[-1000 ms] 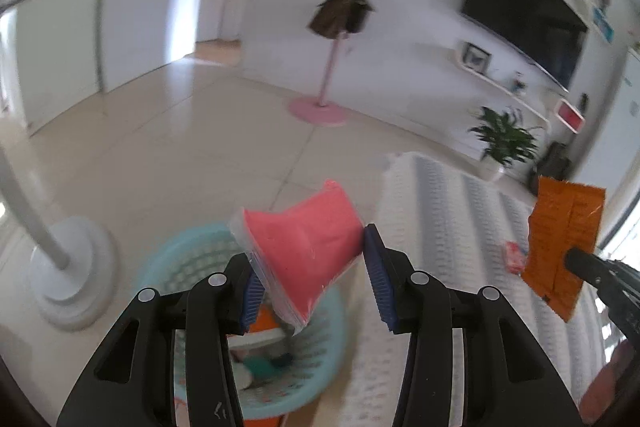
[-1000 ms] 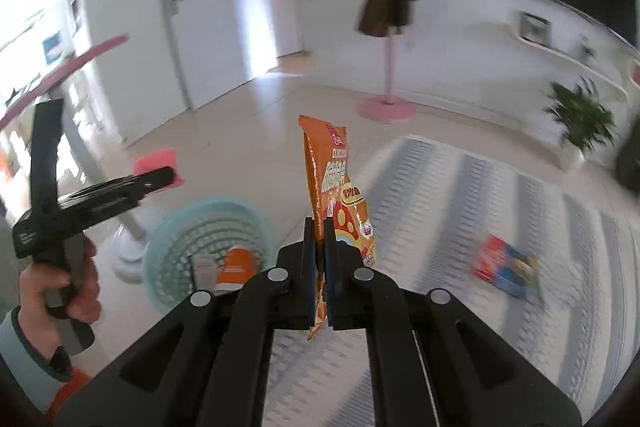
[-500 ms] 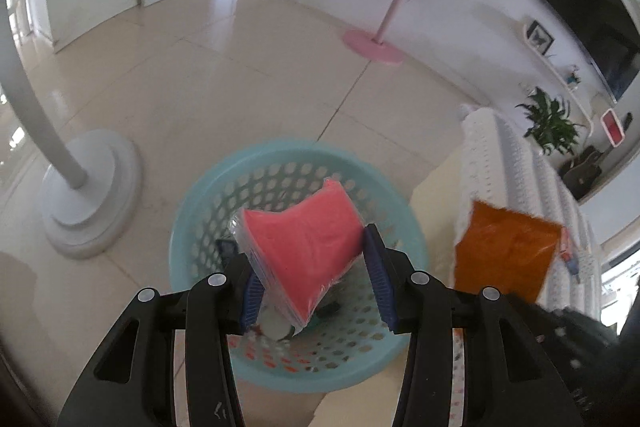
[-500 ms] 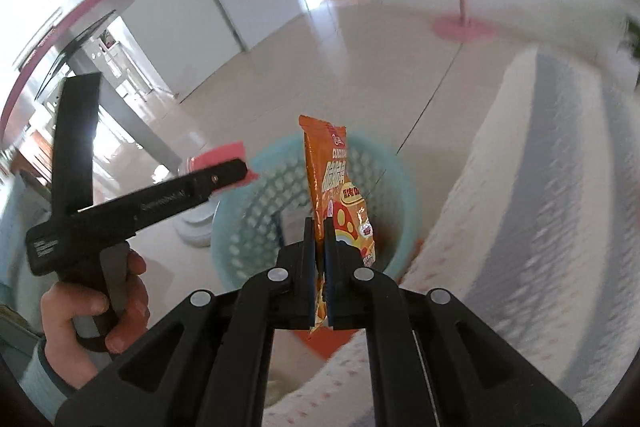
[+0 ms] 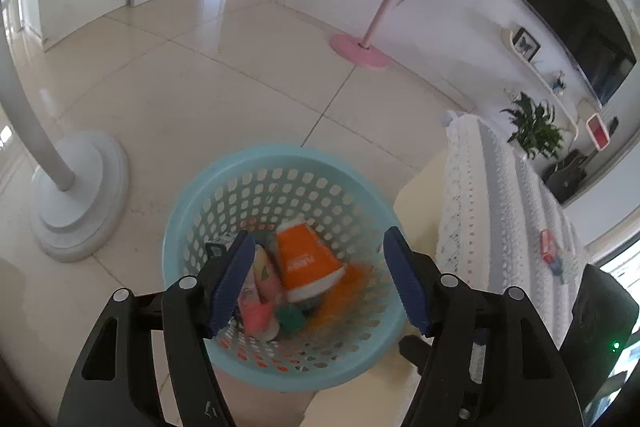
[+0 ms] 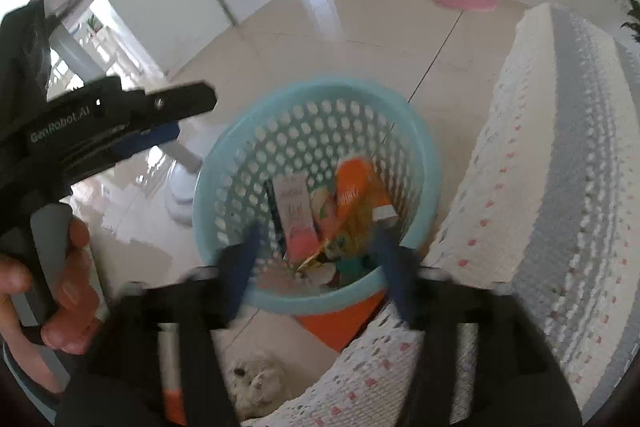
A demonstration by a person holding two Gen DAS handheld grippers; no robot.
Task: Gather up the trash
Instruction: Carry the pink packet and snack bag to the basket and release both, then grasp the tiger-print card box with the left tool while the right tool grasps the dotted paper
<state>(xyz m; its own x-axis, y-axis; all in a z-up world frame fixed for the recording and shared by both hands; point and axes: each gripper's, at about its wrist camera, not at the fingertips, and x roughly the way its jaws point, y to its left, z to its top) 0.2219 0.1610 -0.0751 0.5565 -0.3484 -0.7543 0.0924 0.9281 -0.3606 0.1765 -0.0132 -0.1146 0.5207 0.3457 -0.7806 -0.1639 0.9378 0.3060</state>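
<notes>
left gripper [image 5: 316, 279] above basket [image 5: 224, 187], jaws apart, empty | right gripper [image 6: 316, 267] over same basket, jaws apart, blurred | trash [image 5: 304, 267] inside basket on floor | left gripper body reads "GenRobot.AI"

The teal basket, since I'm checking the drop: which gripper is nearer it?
Too close to call. The left gripper and right gripper both hang open just above the teal basket.

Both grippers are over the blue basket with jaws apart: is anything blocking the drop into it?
Nothing visible does. The left gripper and right gripper are open and empty above the basket, whose mouth is uncovered; wrappers already lie inside.
</notes>
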